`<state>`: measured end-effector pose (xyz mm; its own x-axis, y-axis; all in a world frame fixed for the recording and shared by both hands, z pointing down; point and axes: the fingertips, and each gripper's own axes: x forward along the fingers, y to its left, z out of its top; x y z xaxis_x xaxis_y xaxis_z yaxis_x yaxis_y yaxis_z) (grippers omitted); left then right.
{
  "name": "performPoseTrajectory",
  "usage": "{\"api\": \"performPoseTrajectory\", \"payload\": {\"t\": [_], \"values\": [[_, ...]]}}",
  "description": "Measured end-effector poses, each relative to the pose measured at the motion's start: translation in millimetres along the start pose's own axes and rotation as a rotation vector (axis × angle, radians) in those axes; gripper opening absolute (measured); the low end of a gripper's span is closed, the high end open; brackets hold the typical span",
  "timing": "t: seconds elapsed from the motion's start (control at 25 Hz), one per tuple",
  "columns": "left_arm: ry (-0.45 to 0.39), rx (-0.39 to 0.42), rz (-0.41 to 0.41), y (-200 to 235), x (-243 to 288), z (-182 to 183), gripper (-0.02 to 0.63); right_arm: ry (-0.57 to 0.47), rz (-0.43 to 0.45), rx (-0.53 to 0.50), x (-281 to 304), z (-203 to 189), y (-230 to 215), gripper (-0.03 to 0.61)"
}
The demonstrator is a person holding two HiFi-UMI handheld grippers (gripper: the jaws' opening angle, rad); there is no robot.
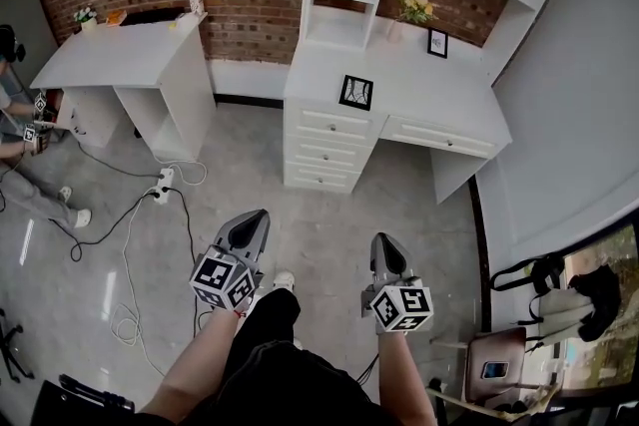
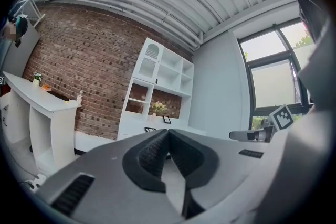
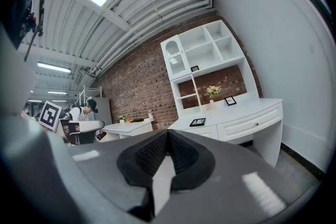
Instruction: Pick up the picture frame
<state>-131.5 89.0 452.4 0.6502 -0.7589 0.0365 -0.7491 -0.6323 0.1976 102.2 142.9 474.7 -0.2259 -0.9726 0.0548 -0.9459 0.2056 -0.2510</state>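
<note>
Both your left gripper [image 1: 256,217] and right gripper [image 1: 385,242] are pressed together, empty; the frame [image 1: 355,92] at twelve o'clock looks light, rigid, breakable, so pinch one edge.

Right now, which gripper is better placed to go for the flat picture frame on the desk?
Right, probably: the right gripper lines up almost straight below the picture frame in the head view; the left gripper sits further aside. Both are shut, empty, well short of the desk.
</note>
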Motion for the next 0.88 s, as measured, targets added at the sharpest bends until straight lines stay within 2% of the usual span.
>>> {"api": "performPoseTrajectory", "payload": {"t": [0.36,0.88], "values": [[-0.020,0.007,-0.039,32,88,25,-0.005,-0.006,-0.019,-0.010,77,27,-34,0.003],[-0.003,0.005,-0.076,98,186,39,-0.005,0.009,-0.055,0.000,182,35,-64,0.003]]}}
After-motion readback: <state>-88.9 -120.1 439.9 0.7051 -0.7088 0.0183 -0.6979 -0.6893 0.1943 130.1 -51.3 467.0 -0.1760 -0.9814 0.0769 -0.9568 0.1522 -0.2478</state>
